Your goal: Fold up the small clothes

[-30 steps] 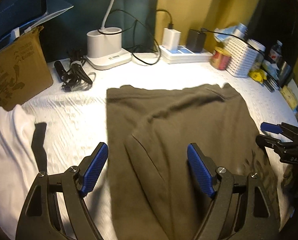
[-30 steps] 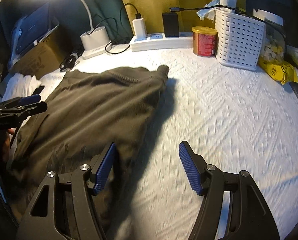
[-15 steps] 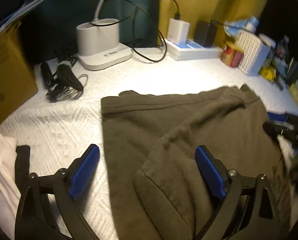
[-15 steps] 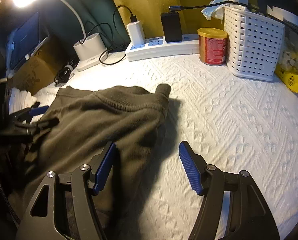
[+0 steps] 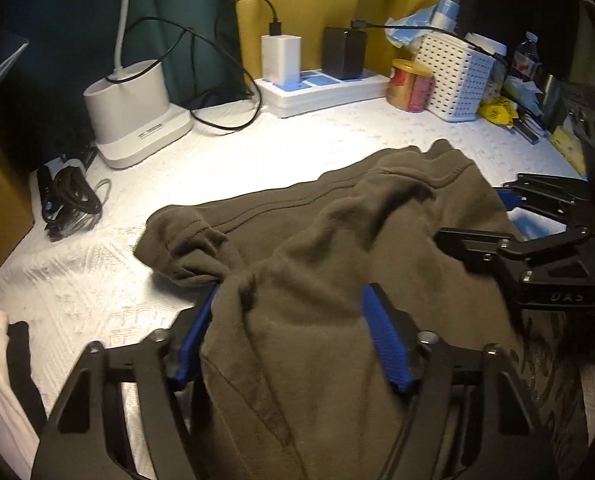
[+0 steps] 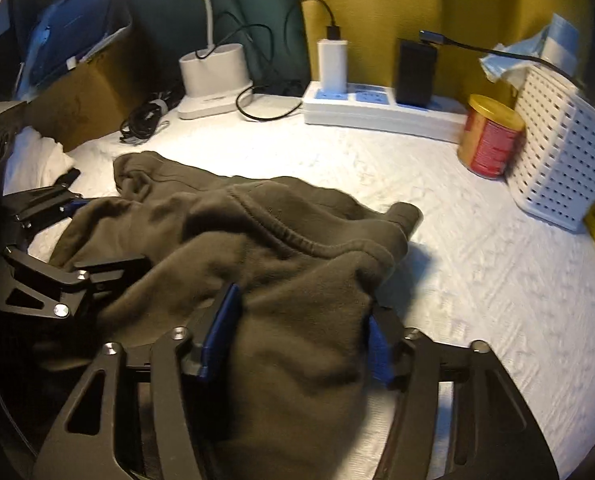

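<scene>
The letters "DAS" were read on the right gripper (image 5: 509,220) only in the left wrist view. The olive garment (image 5: 317,280) was bunched on the white table cover (image 5: 257,152). Both grippers' jaws were closing, with folds of the garment gathered between the blue pads and touched by them. The left gripper (image 5: 289,332) was shown from its side only in the right wrist view, as was a cardboard box (image 6: 81,100). The red tin (image 6: 491,136) bore no legible print.
</scene>
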{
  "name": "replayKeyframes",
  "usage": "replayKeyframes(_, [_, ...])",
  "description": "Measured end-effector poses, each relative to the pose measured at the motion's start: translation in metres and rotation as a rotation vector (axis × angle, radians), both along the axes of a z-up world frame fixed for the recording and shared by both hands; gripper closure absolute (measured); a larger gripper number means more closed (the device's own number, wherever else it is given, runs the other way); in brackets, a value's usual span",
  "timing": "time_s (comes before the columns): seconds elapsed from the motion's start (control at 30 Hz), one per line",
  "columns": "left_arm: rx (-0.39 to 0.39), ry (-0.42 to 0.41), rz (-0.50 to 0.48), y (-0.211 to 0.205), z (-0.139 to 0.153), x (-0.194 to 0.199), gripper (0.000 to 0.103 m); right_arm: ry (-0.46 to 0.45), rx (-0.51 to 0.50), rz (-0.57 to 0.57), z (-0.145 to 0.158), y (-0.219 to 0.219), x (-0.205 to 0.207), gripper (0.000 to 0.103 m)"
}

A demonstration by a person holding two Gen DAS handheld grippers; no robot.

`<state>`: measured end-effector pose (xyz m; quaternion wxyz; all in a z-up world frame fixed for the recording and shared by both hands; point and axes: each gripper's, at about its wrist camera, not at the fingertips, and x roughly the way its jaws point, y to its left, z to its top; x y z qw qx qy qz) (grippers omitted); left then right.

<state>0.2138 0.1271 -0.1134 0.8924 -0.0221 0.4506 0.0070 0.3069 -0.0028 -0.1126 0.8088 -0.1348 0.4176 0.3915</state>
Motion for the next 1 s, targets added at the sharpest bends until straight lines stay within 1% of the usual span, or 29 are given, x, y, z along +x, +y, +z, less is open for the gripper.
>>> replayKeyframes(0.03, [-0.006,-0.003,0.001,-0.001,0.0,-0.001,0.046,0.003,0.006,0.01,0.0,0.0,-0.001,0.054])
replayKeyframes(0.07, [-0.001,-0.007,0.0,-0.004,0.0,-0.002,0.055,0.008,0.013,0.019,0.0,0.0,-0.001,0.056])
replayKeyframes(0.1, [-0.008,-0.008,-0.012,-0.009,0.001,-0.001,0.068,0.009,0.016,0.031,0.0,0.001,-0.003,0.061])
replayKeyframes(0.13, [-0.013,-0.007,-0.019,-0.012,0.001,-0.002,0.073,0.01,0.019,0.043,0.001,0.002,-0.003,0.068])
replayKeyframes(0.17, [-0.006,-0.008,-0.023,-0.017,0.001,-0.002,0.077,0.011,0.023,0.052,0.001,0.003,-0.005,0.071])
replayKeyframes(0.23, [0.022,-0.012,-0.023,-0.023,0.001,-0.002,0.079,0.012,0.03,0.072,0.003,0.005,-0.008,0.083])
replayKeyframes(0.33, [0.01,-0.014,-0.01,-0.023,0.003,-0.004,0.08,0.009,0.035,0.085,0.005,0.004,-0.013,0.086])
replayKeyframes(0.53, [-0.007,-0.042,0.007,-0.034,0.012,-0.018,0.08,0.015,0.067,0.091,0.009,-0.006,-0.019,0.087])
replayKeyframes(0.73, [-0.046,-0.072,0.016,-0.043,0.02,-0.036,0.08,0.023,0.083,0.071,0.013,-0.023,-0.027,0.087])
replayKeyframes(1.0, [-0.033,-0.132,-0.002,-0.062,0.039,-0.057,0.081,-0.001,0.114,0.043,0.029,-0.045,-0.048,0.088])
